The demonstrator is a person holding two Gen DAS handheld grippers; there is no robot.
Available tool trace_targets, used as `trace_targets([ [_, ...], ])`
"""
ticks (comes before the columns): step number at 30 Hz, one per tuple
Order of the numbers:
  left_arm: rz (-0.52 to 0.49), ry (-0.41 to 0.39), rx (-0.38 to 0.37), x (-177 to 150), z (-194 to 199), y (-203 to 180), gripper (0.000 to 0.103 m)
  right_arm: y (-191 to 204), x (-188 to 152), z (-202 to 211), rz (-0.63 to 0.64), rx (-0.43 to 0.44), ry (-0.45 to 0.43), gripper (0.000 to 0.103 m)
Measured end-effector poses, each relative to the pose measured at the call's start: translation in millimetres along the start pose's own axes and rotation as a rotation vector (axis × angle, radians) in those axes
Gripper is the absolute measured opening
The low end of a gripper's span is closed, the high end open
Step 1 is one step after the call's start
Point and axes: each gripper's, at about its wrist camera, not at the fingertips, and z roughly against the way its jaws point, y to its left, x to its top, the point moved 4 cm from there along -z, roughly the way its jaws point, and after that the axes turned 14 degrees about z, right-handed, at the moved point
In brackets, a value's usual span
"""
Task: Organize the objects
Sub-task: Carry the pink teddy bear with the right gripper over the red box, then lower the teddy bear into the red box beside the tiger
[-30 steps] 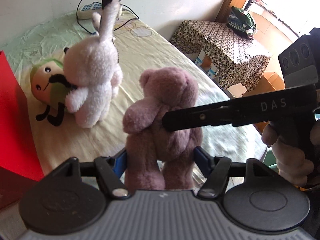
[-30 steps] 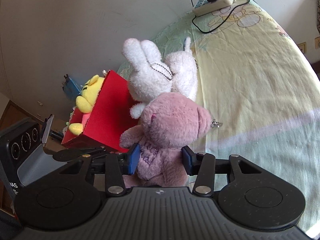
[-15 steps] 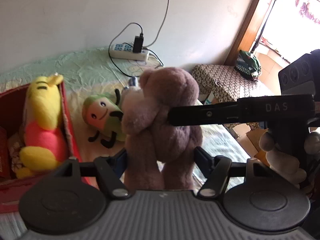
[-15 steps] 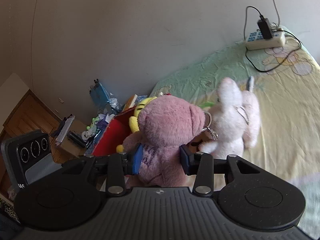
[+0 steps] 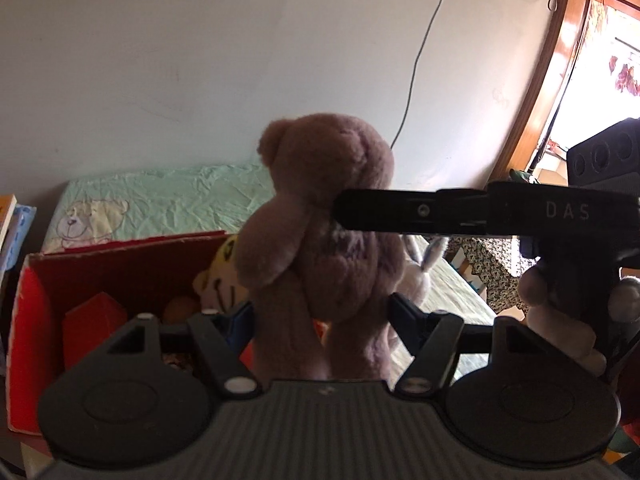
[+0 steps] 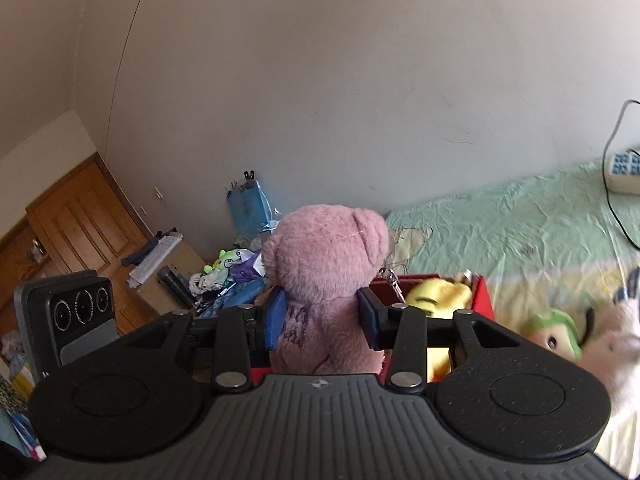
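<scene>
Both pairs of fingers clamp one pink teddy bear [image 5: 320, 216]: left gripper [image 5: 320, 320] pinches its legs, right gripper [image 6: 322, 316] its torso below the head. Transfer step, as judged: the bear hangs upright above the near edge of the red box [image 5: 120, 256], beside a yellow plush [image 6: 438, 300] inside. Next: carry it over the opening, lower, release together.

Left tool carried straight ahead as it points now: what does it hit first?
Likely the red box: left tool holds the pink bear over its near edge, aimed into it, with the yellow toy inside. Depth unclear.
</scene>
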Motion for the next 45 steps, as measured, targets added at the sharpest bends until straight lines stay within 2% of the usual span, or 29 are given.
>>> trace_targets([
  [6,0.024,0.003,0.025,13.5,-5.9,47.2,0.072,10.7,-3.3,-44.3,0.03,-0.034,0.04,0.043],
  [10,0.053,0.054,0.022,14.1,-21.8,76.7,0.072,10.6,-13.6,-63.0,0.024,-0.082,0.081,0.043],
  [18,0.133,0.157,0.01,-6.1,-52.9,109.9,0.072,-2.4,-33.4,-89.3,0.006,-0.16,0.201,0.043],
  [28,0.153,0.242,0.004,-24.9,-75.0,119.2,0.075,6.1,-40.7,-125.2,0.133,-0.262,0.31,0.043],
  [38,0.162,0.24,0.021,-26.1,-68.6,130.5,0.08,7.7,-46.0,-145.5,0.26,-0.34,0.346,0.039],
  [45,0.139,0.266,0.015,-26.7,-78.2,127.8,0.08,4.4,-47.3,-149.1,0.271,-0.336,0.34,0.039],
])
